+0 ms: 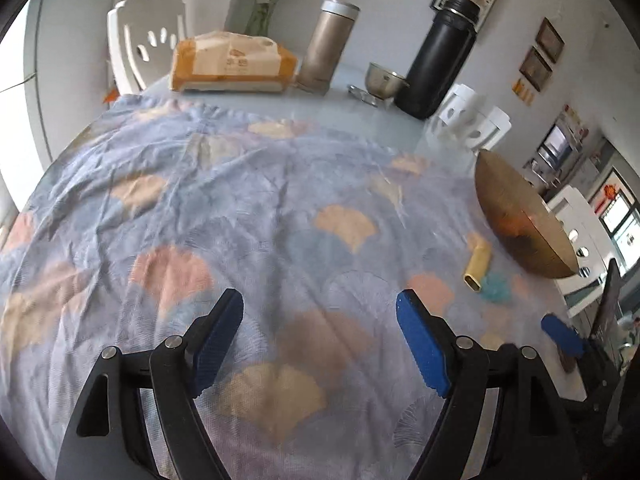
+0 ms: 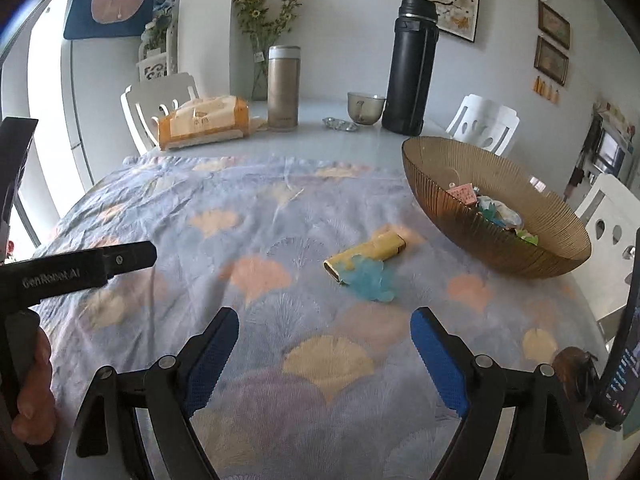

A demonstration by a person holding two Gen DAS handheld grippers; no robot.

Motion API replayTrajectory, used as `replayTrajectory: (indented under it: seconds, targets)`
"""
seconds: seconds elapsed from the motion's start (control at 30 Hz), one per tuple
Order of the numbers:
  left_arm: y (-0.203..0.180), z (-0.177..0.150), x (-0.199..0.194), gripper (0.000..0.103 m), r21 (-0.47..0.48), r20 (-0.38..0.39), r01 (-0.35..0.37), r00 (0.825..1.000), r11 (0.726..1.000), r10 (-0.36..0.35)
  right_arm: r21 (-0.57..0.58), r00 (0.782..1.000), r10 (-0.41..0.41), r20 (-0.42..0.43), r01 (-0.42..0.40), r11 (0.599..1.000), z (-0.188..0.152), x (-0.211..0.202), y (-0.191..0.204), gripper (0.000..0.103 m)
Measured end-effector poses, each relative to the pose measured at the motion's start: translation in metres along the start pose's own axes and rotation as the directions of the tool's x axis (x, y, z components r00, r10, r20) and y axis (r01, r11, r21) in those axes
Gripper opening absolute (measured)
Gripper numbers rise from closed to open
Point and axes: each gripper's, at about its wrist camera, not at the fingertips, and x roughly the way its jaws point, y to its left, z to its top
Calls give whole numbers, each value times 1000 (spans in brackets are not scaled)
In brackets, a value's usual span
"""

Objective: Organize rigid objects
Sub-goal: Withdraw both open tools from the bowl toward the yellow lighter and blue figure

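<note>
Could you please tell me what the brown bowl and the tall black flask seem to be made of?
Brown bowl: likely amber glass or clear plastic, ribbed and see-through.
Tall black flask: probably coated metal, opaque with a satin sheen.

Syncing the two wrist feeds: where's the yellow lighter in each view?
Left wrist: yellow lighter at right of centre, standing nearly on end in the picture, just below-left of the amber bowl.
Right wrist: yellow lighter near the middle, lying diagonally, left of the amber bowl.
Shared landmark: the black flask at the table's far edge.
</note>
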Motion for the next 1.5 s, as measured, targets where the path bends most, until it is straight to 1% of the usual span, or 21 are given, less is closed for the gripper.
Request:
replayTrajectory:
  seconds: [0.07, 0.1, 0.17, 0.3, 0.4, 0.5, 0.63, 0.73, 0.87, 1.33, 1.4, 1.5]
  targets:
    - [1, -3, 1, 78, -3, -19, 11, 1000, 1000, -11, 8, 999, 8, -42, -8, 1000, 0, 9, -1, 87]
    - [0, -4, 0, 78, 1, -22, 10, 1000, 1000, -10, 6, 999, 7, -49, -7, 1000, 0, 10, -1, 87]
    - [-4, -5, -1, 78, 21, -13, -13, 1000, 1000, 13, 3, 999, 11, -52, -11, 1000, -1, 10, -1, 87]
    - [-21, -10, -4, 78, 114, 18, -83, 997, 990, 81, -23, 998, -7, -62, 5, 1000, -2, 12, 6, 87]
    - [-35, -14, -2, 79, 196, 32, -127, 992, 972, 123, -34, 998, -14, -68, 12, 999, -2, 13, 7, 87]
    - [-42, -16, 2, 79, 243, 21, -157, 987, 957, 157, -31, 997, -13, -79, 10, 999, -2, 15, 6, 87]
    - [-40, -15, 2, 79, 233, 16, -155, 988, 960, 156, -25, 995, -10, -99, 7, 1000, -2, 19, 5, 87]
    - [-36, -13, 4, 79, 209, 1, -149, 988, 966, 152, -24, 995, -11, -101, 9, 1000, -2, 19, 6, 87]
    - [-34, -13, 4, 80, 196, -1, -143, 989, 970, 146, -24, 995, -12, -103, 10, 1000, -2, 19, 5, 87]
    - [-43, -16, 5, 79, 254, 9, -169, 985, 952, 172, -24, 995, -13, -102, 11, 1000, -2, 19, 5, 87]
    - [-43, -16, 5, 80, 255, 11, -168, 985, 952, 170, -15, 996, -20, -89, 18, 1000, -2, 17, 3, 87]
    - [-45, -17, 4, 80, 261, 16, -162, 986, 952, 164, 27, 999, -14, -45, 15, 1000, -2, 8, -5, 87]
